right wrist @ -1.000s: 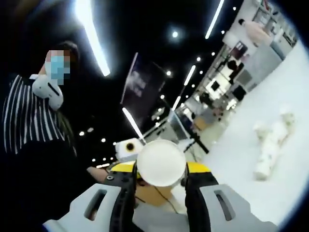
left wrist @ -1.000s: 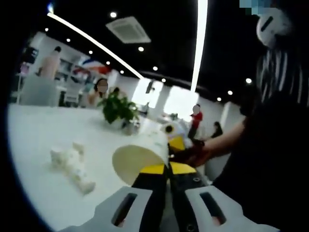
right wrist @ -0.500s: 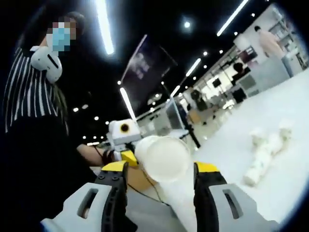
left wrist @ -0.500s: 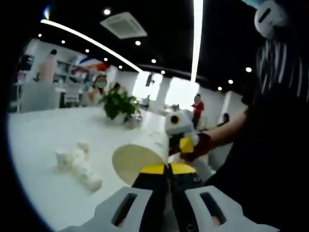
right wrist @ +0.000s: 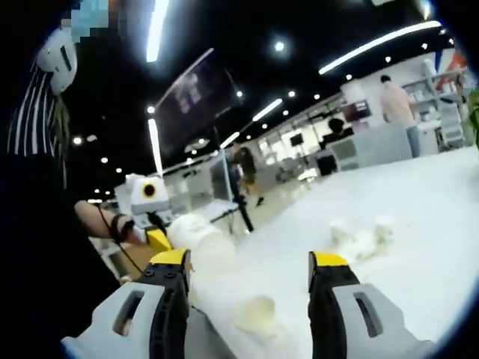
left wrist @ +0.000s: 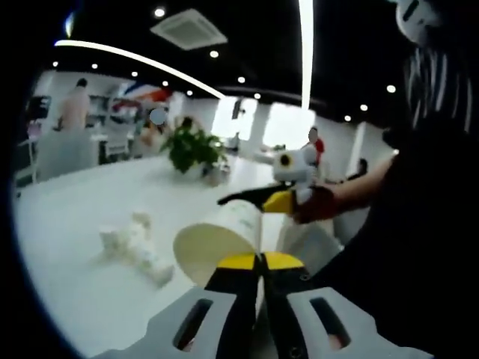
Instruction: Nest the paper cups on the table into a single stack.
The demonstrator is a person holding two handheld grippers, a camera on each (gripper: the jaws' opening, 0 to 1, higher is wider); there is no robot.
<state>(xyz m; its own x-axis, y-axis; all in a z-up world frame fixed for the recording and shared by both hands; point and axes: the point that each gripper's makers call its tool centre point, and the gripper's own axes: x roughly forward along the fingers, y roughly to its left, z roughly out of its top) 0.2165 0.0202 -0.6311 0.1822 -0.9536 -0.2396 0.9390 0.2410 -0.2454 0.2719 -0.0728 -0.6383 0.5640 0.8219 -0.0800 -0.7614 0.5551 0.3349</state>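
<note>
1. Left gripper view: the left hand-held gripper (left wrist: pixel 260 263) has its jaws pressed together on the wall of a paper cup (left wrist: pixel 217 241), pinching it near the rim. The cup lies tipped, its open mouth turned toward the lens, held up above the white bench (left wrist: pixel 67 224). Beyond it the right hand-held gripper (left wrist: pixel 258 199) reaches in from the right, held by the person's hand (left wrist: pixel 318 203). A little heap of crumpled white stuff (left wrist: pixel 135 243) lies on the bench to the left, and a potted plant (left wrist: pixel 194 153) stands farther back.

2. Right gripper view: the right hand-held gripper (right wrist: pixel 251 265) stands spread wide, with nothing between the jaws. The paper cup (right wrist: pixel 203 243) shows just beside its left jaw, carried by the other gripper. The white bench (right wrist: pixel 419 194) stretches away to the right, with the crumpled heap (right wrist: pixel 359 235) on it.

3. Handling: I'd judge the cup very light, thin-walled and easily crushed. It is best gripped gently by the wall near the rolled rim, where it is stiffest.

4. Writing: I can read no brand or label on the cup or elsewhere.
</note>
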